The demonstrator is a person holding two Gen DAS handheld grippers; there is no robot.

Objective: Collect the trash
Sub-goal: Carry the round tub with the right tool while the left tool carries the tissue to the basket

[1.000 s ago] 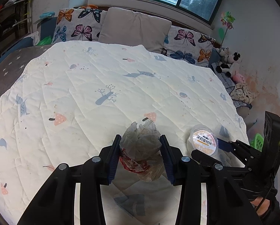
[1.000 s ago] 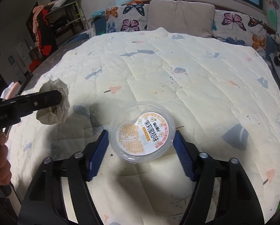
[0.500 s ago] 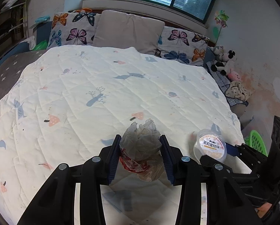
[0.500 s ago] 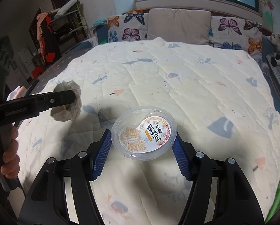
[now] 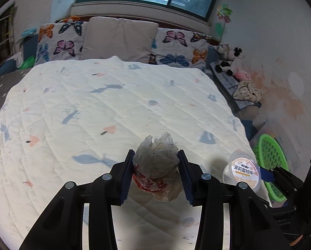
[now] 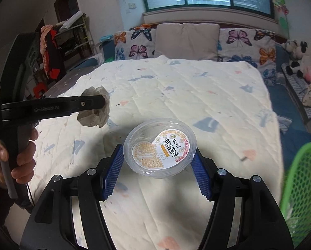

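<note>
My left gripper (image 5: 156,174) is shut on a crumpled clear plastic wrapper (image 5: 157,162) with a red-printed strip, held above the quilt. The same wrapper (image 6: 95,110) shows at the left of the right wrist view, pinched in the left gripper (image 6: 93,104), whose handle a hand (image 6: 11,158) grips. My right gripper (image 6: 158,166) is shut on a round clear plastic cup (image 6: 160,148) with an orange-and-white label, lifted off the bed. In the left wrist view that cup (image 5: 244,169) and the right gripper's blue pad (image 5: 266,176) sit at the lower right.
A bed with a cream patterned quilt (image 5: 105,112) fills both views, with butterfly pillows (image 5: 176,45) at its head. A green mesh basket (image 5: 270,158) (image 6: 303,187) stands on the floor right of the bed. Plush toys (image 5: 230,60) lie by the wall, and a clothes rack (image 6: 51,48) stands at left.
Both grippers have risen and drawn back from the bed with their loads still held. The green basket has come into view at the right of both views.
</note>
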